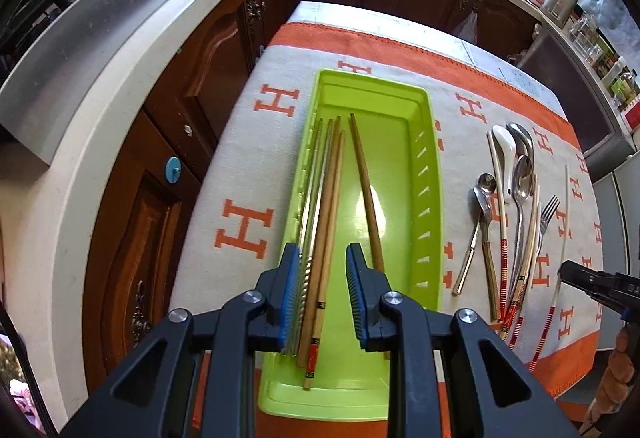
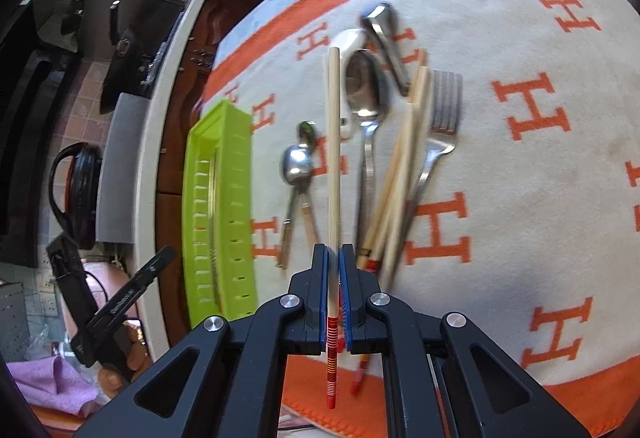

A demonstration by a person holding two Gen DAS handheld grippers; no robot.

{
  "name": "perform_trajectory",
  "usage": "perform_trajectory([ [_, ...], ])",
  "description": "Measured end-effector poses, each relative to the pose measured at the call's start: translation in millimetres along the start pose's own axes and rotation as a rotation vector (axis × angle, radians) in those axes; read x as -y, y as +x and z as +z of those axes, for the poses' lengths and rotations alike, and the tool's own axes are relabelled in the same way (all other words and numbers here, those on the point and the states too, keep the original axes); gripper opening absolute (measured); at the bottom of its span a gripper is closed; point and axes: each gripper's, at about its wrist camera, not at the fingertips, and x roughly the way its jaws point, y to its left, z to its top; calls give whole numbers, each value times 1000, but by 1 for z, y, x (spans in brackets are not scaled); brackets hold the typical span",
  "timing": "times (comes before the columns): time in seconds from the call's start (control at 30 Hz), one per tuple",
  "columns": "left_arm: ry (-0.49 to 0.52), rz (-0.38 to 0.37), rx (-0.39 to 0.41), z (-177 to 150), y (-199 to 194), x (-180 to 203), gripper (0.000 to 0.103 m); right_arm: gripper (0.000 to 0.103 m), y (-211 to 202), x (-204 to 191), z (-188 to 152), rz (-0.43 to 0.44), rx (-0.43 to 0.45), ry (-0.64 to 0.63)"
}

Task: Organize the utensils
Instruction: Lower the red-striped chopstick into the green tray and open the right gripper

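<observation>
Left wrist view: the left gripper (image 1: 322,278) hangs above the near end of the green tray (image 1: 430,166), pointing steeply down. Its jaws stand narrowly apart with nothing clamped; the blue pads (image 1: 289,278) touch none of the sticks seen between them. The tray rests on a white cloth with orange H letters (image 1: 244,230), which covers a small table beside dark wooden cabinets (image 1: 208,78).

Tray contents: a bundle of wooden chopsticks (image 1: 326,222) lies along the left wall, together with thinner metal-coloured sticks. One brown chopstick (image 1: 366,190) lies apart from the bundle, angled across the tray floor.

Right of the tray, on the cloth, lie the remaining utensils: two small spoons (image 1: 484,198), a white ceramic spoon (image 1: 506,150), a large steel spoon (image 1: 522,178), a fork (image 1: 548,210) and several pale chopsticks with red-banded ends (image 1: 504,266). The right gripper (image 1: 592,278) enters at the right edge of this view.

Right wrist view: the right gripper (image 2: 334,262) is closed on a single pale chopstick with a red-striped end (image 2: 333,142). The stick runs straight between the pads, its plain end pointing away from the camera and its striped end projecting back past the jaws. It stands clear above the utensil pile. The green tray (image 2: 236,198) lies to the left, well apart from the held stick. The left gripper (image 2: 132,286) shows at the lower left, with fingers of a hand (image 2: 132,354) behind it.
</observation>
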Motion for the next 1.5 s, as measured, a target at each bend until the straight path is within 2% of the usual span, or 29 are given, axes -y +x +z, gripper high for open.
perform_trajectory([
  [0.1, -17, 20, 20, 0, -6, -7, 23, 6, -3, -27, 0, 27, -6, -49],
  [0.3, -37, 74, 68, -1, -15, -15, 38, 6, 8, -83, 5, 48, -34, -124],
  [0.4, -39, 95, 88, -2, -17, -18, 41, 6, 20, -109, 8, 60, -55, -146],
  [0.53, -42, 102, 74, -4, -11, -22, 41, 6, 42, -139, 12, 80, -87, -164],
  [0.63, -53, 93, 66, -5, -8, -26, 41, 6, 68, -156, 14, 57, -118, -177],
  [0.8, -78, 95, 55, -5, -2, -36, 41, 6, 105, -162, 20, 9, -153, -172],
  [0.9, -87, 99, 45, -6, 3, -40, 41, 7, 119, -162, 25, -54, -164, -173],
  [0.97, -93, 99, 40, -6, 5, -41, 41, 8, 124, -161, 28, -63, -160, -174],
  [1.07, -96, 106, 36, -5, 8, -43, 41, 12, 120, -161, 28, -69, -143, -188],
  [1.3, -93, 110, 32, -6, 9, -40, 42, 12, 101, -150, 22, -58, -125, -202],
  [1.5, -78, 107, 31, -11, 4, -28, 44, 12, 88, -133, 9, -59, -145, -203],
])
